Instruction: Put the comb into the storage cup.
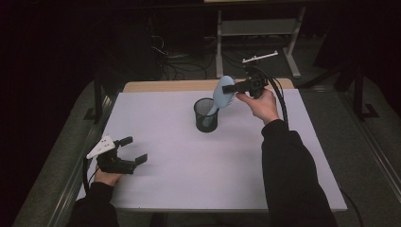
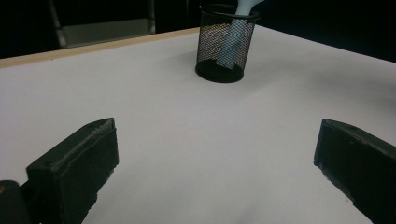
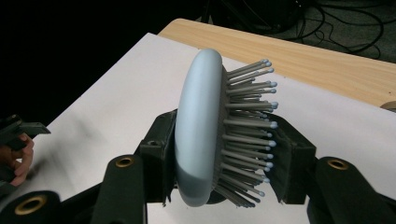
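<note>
Dark room with floor cables [image 1: 182, 66] behind a white-covered table [image 1: 189, 165]. Black mesh cup [image 1: 206, 115] stands mid-table, hairbrush [image 1: 221, 94] handle inside. Right gripper [image 1: 231, 88] clasps the brush head; left gripper [image 1: 133, 150] rests open near the table's left edge.

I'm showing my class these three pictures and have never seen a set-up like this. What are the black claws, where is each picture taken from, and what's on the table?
No robot here: a person holds a hand-held two-jaw gripper in each hand. The high view looks down on the table from above; the other two come from cameras riding on each gripper, looking along its black jaws.

On the white table stands a black mesh cup. The right gripper has a pale blue hairbrush by the head, one jaw on its smooth back, the other at its bristle tips, with the handle down in the cup. Whether the pads press on it is hard to tell. The left gripper rests near the table's front left, jaws wide apart, holding nothing.
</note>
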Demonstrator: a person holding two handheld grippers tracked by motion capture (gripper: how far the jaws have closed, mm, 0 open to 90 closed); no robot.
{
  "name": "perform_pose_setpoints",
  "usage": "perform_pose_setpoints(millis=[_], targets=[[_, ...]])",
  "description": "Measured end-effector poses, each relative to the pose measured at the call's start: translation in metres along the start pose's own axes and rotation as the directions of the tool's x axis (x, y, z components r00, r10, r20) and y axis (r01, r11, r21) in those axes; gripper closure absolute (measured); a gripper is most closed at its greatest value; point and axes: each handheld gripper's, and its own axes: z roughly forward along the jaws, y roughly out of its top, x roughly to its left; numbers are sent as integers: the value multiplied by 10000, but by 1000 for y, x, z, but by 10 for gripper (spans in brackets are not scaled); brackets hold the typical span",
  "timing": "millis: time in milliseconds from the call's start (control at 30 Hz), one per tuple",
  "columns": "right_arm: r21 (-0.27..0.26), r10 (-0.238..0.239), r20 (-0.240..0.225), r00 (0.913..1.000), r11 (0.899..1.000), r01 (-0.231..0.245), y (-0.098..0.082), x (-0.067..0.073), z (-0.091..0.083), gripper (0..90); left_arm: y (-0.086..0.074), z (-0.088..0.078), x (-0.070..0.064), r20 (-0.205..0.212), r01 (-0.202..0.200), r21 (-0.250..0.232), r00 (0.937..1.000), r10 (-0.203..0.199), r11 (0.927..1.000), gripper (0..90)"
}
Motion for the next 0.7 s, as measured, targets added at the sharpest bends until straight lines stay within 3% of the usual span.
perform_pose_setpoints(millis=[200,333,500,600,700], targets=[[-65,-62,26,10000,10000,62,-2,1,-1,450,0,0,0,1,32,-30,10000,-32,10000,0],[-193,-178,150,9997,9996,181,-5,1,-2,363,-1,-1,0,1,53,-32,10000,-53,10000,0],[-328,84,295,9995,9994,-74,-8,-3,-6,171,-1,-1,0,-6,61,-36,10000,-61,10000,0],[-422,104,393,9992,9991,-87,-10,-7,-10,115,-1,0,0,-53,70,-24,10000,-70,10000,0],[-440,94,204,9997,9990,-85,-13,-10,-14,0,-1,-1,1,-117,179,-101,9998,-180,9998,0]])
